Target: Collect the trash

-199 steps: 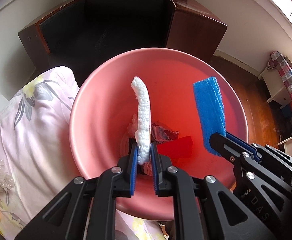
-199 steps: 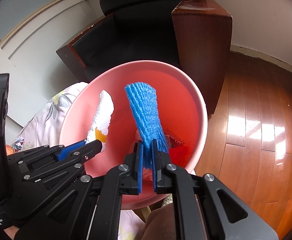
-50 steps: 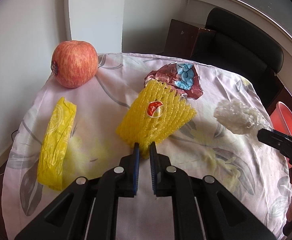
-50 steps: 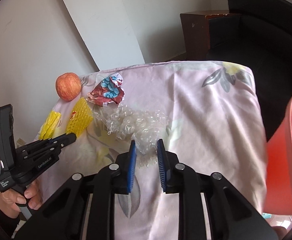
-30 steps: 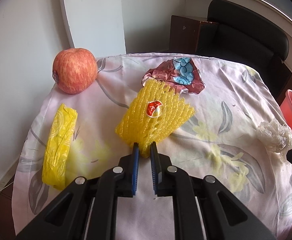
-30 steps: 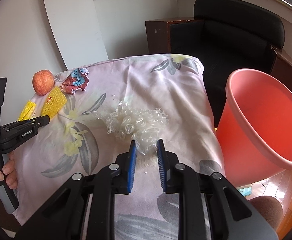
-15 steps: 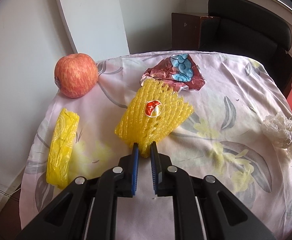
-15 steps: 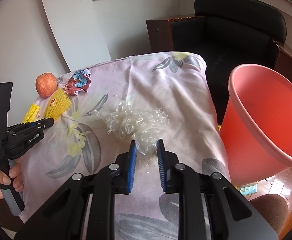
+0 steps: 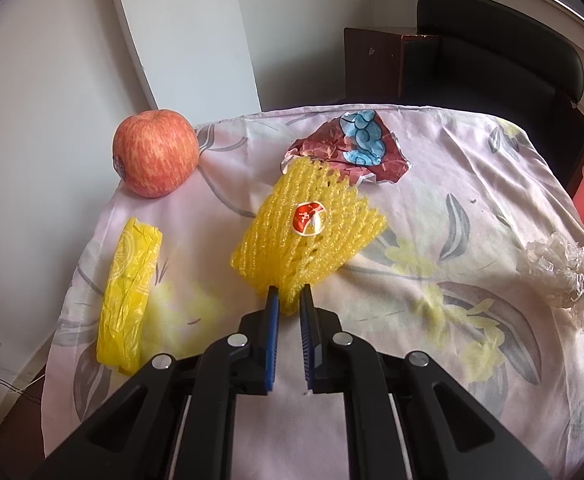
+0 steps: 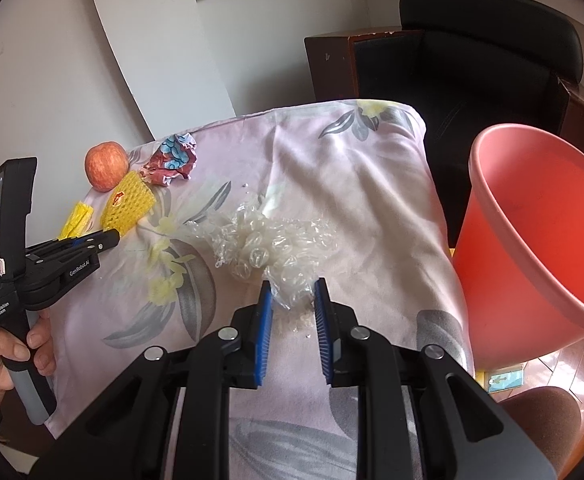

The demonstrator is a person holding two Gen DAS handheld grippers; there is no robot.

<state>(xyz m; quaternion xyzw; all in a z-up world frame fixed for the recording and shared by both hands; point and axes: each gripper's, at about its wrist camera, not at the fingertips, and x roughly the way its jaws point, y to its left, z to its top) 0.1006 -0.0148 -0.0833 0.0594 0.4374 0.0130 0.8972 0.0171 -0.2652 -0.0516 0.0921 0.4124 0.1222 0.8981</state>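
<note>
Both hands have left the pink bin (image 10: 532,240), where the left gripper (image 9: 288,300) held a white foam strip and the right gripper (image 10: 292,292) a blue one; neither strip is held now. The left jaws are closing on the yellow foam net (image 9: 304,236) well away from the bin. The right pads now clasp the clear plastic wrap (image 10: 275,248) nearer the bin, apparently lightly.

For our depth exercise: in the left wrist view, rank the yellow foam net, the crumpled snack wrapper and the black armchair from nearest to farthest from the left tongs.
1. Yellow foam net: between the left tongs, which are closing on it.
2. Crumpled snack wrapper: just beyond the net.
3. Black armchair: behind the table, upper right.
</note>
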